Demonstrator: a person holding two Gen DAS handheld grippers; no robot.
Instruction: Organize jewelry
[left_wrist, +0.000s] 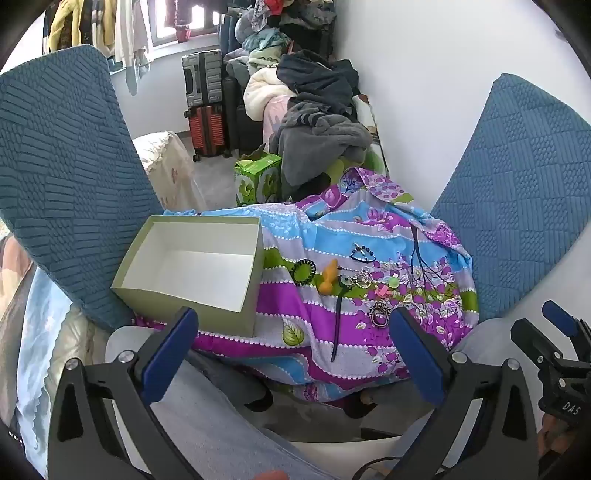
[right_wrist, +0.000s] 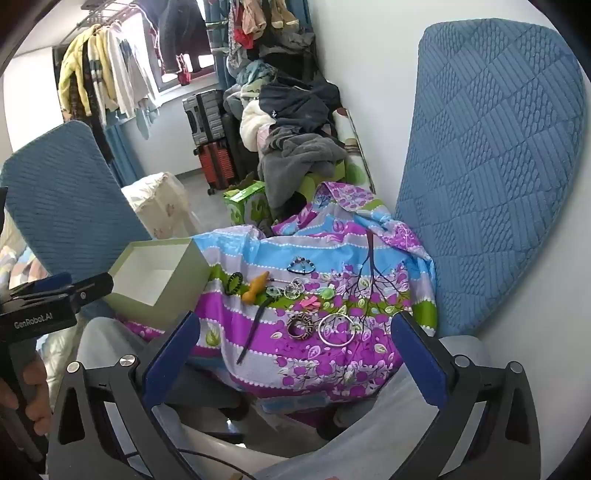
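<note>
- Blue-padded fingers (left_wrist: 177, 332) of my left gripper (left_wrist: 291, 332) stood spread wide with nothing between them, hovering near the front edge of the floral cloth (left_wrist: 295, 310).
- My right gripper (right_wrist: 295, 339) was likewise released, its fingers (right_wrist: 177, 339) apart and bare, just short of the silver bangle (right_wrist: 337, 329).
- White lettering "GenRobot.AI" (right_wrist: 33, 320) was readable on the left gripper's black body as seen from the right wrist view; on the right gripper (left_wrist: 561, 354), seen from the left wrist view, only "DAS" (left_wrist: 571, 406) showed.
- Jewelry lay scattered on the cloth: a patterned ring (right_wrist: 300, 325) touching or just beside the bangle, a pink clip (right_wrist: 309, 302), a green bead piece (right_wrist: 326, 293), a sparkly brooch (right_wrist: 293, 288), an orange clip (right_wrist: 256, 287), a dark green scrunchie (right_wrist: 233, 282), a beaded bracelet (right_wrist: 302, 266) and a dark strap (right_wrist: 255, 328).
- An open pale green box (left_wrist: 192, 266) with a white interior sat at the left of the cloth, holding nothing I could see.
- Writing on the green carton (left_wrist: 256, 177) behind was too small to read.
</note>
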